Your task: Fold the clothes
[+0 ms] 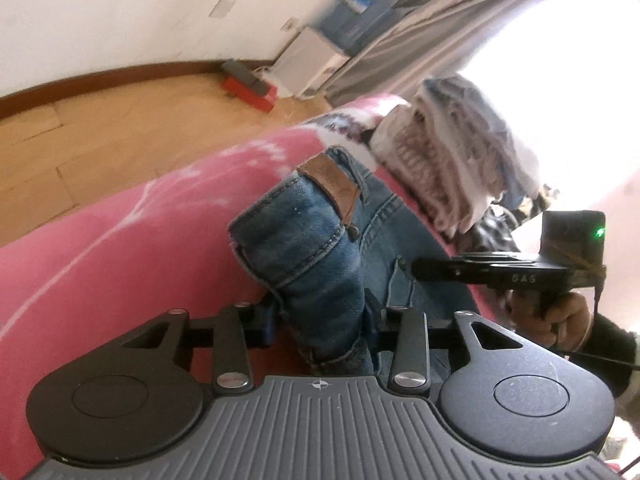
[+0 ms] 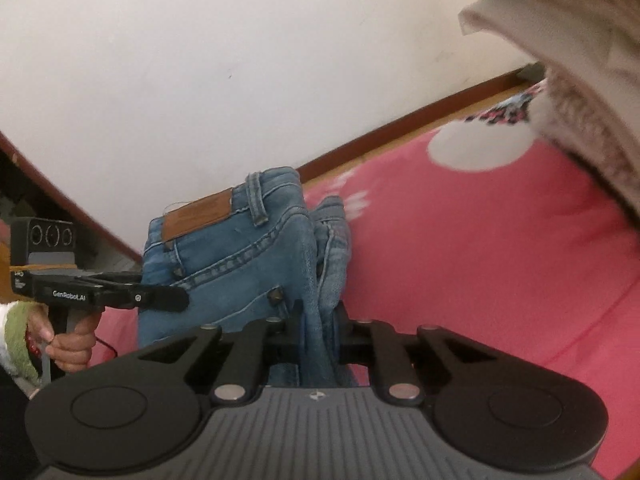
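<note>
A pair of blue jeans [image 1: 304, 232] with a brown leather patch lies bunched on a pink bedspread [image 1: 120, 248]. My left gripper [image 1: 322, 320] is shut on a thick fold of the denim near the waistband. The right gripper [image 1: 416, 270] comes in from the right, held by a hand, with its tip at the jeans. In the right wrist view the jeans [image 2: 240, 256] stand up in a ridge, and my right gripper [image 2: 319, 328] is shut on a thin fold of them. The left gripper [image 2: 176, 300] reaches the denim from the left.
A pile of other clothes [image 1: 452, 148] sits on the bed beyond the jeans and overhangs the right wrist view as a clothes heap [image 2: 580, 80]. Past the bed are a wooden floor [image 1: 100, 120], a red box [image 1: 248, 88], a white box [image 1: 308, 60] and grey curtains [image 1: 420, 28].
</note>
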Demonstrator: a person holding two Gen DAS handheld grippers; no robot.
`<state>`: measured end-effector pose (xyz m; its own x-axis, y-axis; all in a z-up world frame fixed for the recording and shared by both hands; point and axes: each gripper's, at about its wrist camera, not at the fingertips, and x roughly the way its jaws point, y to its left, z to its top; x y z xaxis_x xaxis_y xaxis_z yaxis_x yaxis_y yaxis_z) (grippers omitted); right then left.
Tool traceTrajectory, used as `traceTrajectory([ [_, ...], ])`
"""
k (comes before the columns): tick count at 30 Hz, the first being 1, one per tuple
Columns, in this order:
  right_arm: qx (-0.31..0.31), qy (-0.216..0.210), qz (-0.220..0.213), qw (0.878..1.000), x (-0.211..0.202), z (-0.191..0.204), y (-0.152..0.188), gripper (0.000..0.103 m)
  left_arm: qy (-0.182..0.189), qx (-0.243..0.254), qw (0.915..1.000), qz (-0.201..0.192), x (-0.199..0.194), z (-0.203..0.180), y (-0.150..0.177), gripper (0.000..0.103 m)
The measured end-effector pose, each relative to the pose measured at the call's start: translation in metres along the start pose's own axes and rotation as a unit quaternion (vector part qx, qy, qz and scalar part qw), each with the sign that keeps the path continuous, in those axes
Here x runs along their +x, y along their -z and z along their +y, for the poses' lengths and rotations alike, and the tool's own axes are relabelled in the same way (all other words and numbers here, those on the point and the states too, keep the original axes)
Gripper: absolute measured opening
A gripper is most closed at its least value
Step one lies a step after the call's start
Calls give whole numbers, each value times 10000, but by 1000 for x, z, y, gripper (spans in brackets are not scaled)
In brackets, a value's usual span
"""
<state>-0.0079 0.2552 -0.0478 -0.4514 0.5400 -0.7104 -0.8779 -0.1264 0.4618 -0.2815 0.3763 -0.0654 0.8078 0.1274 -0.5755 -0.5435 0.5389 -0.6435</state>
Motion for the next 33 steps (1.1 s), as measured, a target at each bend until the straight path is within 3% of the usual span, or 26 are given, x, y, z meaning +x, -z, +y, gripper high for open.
traceTrajectory([
  [10,-108,95,-575,9982,6,-5,-57,14,70,286,9980,-558,10,6,-54,37],
  [12,-47,213,-413,9989,23,-14,-60,14,47,282,9975,-647,12,10,-65,38],
  [15,70,445,-172,9988,46,-27,-62,19,-74,130,9995,-284,35,27,-70,42],
  [17,167,664,-95,9976,55,-35,-60,35,-127,-21,9999,-37,47,38,-72,44],
  [18,215,773,-57,9968,59,-39,-59,35,-145,-104,9998,74,51,44,-74,45],
  [21,506,933,-449,9933,18,-46,-61,40,-72,-312,9991,293,55,53,-79,52],
  [24,746,1112,-750,9881,-51,-50,-51,44,-77,-460,9985,272,38,56,-84,53],
  [26,917,1360,-1106,9802,-110,-47,-28,47,-291,-539,9981,75,18,52,-83,53],
  [28,1275,1635,-1619,9648,-174,-38,10,48,-480,-452,9977,-165,-4,42,-80,54],
  [31,1834,2240,-2408,9264,-256,-12,89,51,-700,-22,9964,-470,-23,15,-79,55],
  [33,2237,2659,-2882,8923,-297,6,143,53,-680,489,9950,-548,-21,-13,-83,55],
])
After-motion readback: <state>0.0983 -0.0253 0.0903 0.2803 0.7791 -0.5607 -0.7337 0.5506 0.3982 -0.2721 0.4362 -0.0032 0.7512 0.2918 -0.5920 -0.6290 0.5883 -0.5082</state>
